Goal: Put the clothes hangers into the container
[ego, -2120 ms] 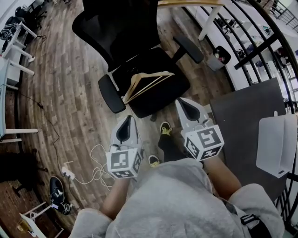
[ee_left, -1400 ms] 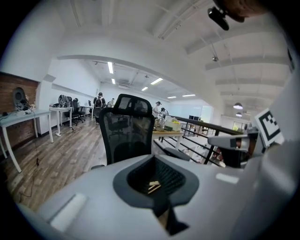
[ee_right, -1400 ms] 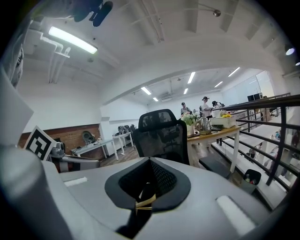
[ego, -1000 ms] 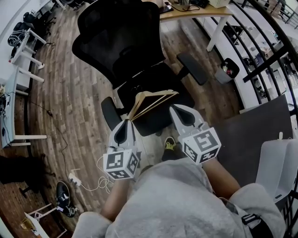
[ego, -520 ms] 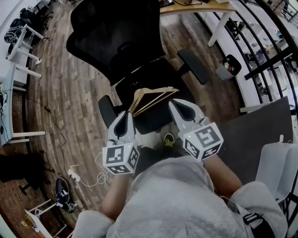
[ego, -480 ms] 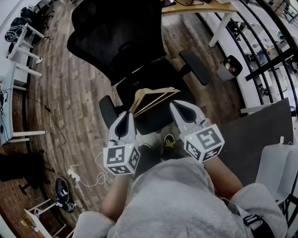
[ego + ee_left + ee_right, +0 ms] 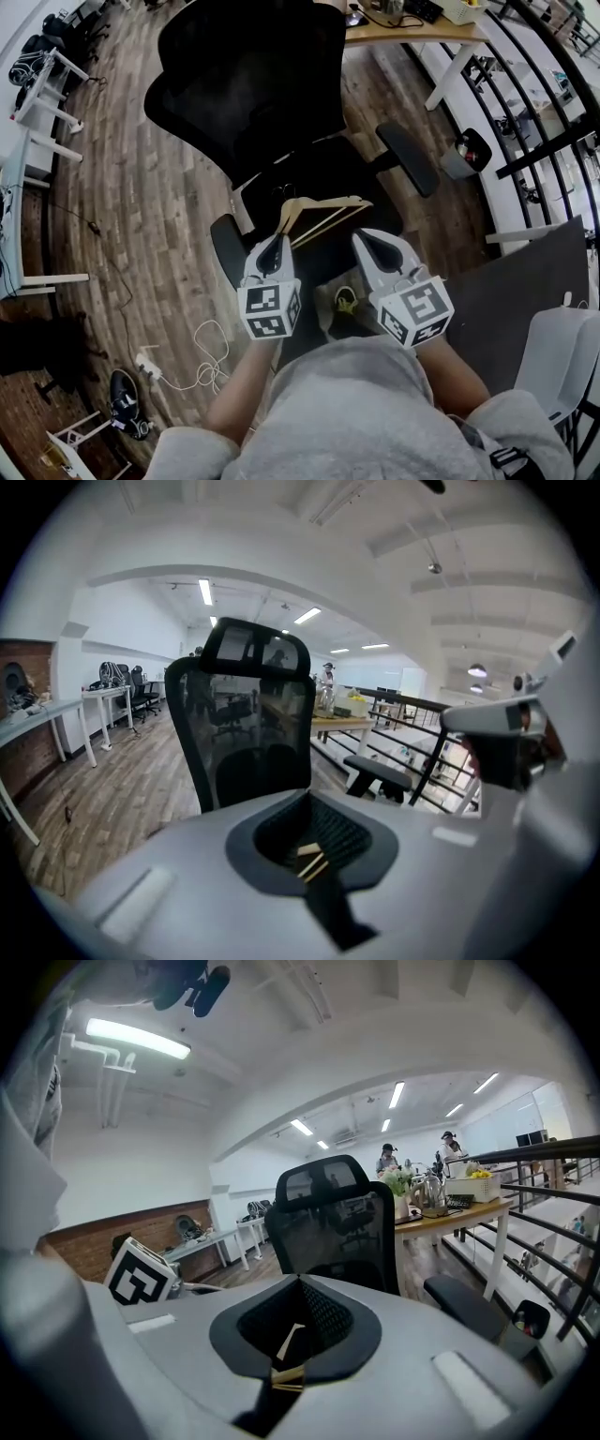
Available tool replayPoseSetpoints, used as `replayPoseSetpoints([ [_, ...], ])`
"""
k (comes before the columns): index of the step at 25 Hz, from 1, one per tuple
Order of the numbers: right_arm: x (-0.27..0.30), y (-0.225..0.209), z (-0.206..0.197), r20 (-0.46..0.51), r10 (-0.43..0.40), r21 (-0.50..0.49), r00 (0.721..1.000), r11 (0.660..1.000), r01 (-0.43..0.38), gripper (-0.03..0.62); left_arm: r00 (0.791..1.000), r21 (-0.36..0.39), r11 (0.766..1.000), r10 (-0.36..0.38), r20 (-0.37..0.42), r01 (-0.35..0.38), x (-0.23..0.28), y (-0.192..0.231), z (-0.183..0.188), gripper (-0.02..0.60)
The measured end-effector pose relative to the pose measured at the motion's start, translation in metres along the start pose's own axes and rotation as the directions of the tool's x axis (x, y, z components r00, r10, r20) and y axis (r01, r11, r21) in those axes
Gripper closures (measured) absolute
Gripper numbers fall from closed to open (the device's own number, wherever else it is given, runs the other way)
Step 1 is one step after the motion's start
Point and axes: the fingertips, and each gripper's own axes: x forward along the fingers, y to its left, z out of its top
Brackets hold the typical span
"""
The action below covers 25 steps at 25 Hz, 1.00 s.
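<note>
Several wooden clothes hangers (image 7: 323,211) lie stacked on the seat of a black office chair (image 7: 246,89). My left gripper (image 7: 276,241) is shut and empty, its tip just short of the hangers' left end. My right gripper (image 7: 361,236) also looks shut, a little short of their right end. In the left gripper view the hangers (image 7: 311,860) show through the window in the joined jaws. In the right gripper view the hangers (image 7: 289,1342) show the same way. A white container (image 7: 561,356) stands at the right edge, partly cut off.
The chair's armrests (image 7: 407,158) flank the seat. A dark mat (image 7: 511,281) lies under the container. Black railings (image 7: 539,103) run along the right. A white cable and power strip (image 7: 183,361) trail on the wooden floor at left. A desk (image 7: 412,28) stands behind.
Both grippers have moved forward and down toward the chair seat, the left one farther; its tip now nearly meets the hangers. The hangers stay on the seat.
</note>
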Motion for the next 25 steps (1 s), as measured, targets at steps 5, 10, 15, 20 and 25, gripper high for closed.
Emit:
replayPoseSetpoints([
  [5,0.022,-0.007,-0.011,-0.042,-0.014,-0.014,0.999,1.000,0.013,0.595,0.996,0.018,1.000,-0.023,-0.090,0.025,0.053,0.008,-0.026,0.572],
  [10,0.040,-0.015,-0.029,-0.081,-0.028,0.006,0.996,1.000,0.028,0.595,0.969,-0.010,1.000,0.020,-0.246,-0.023,0.110,0.031,-0.085,0.572],
  [15,0.053,-0.023,-0.057,-0.138,-0.030,0.035,0.990,0.999,0.035,0.595,0.926,0.088,0.995,0.073,-0.371,-0.044,0.153,0.052,-0.132,0.566],
  [20,0.065,-0.030,-0.096,-0.193,-0.029,0.061,0.981,0.997,0.041,0.595,0.885,0.084,0.996,0.072,-0.460,-0.038,0.190,0.066,-0.175,0.497],
  [25,0.073,-0.040,-0.131,-0.242,-0.041,0.060,0.969,0.997,0.058,0.595,0.841,0.097,0.994,0.093,-0.534,-0.048,0.225,0.082,-0.231,0.448],
])
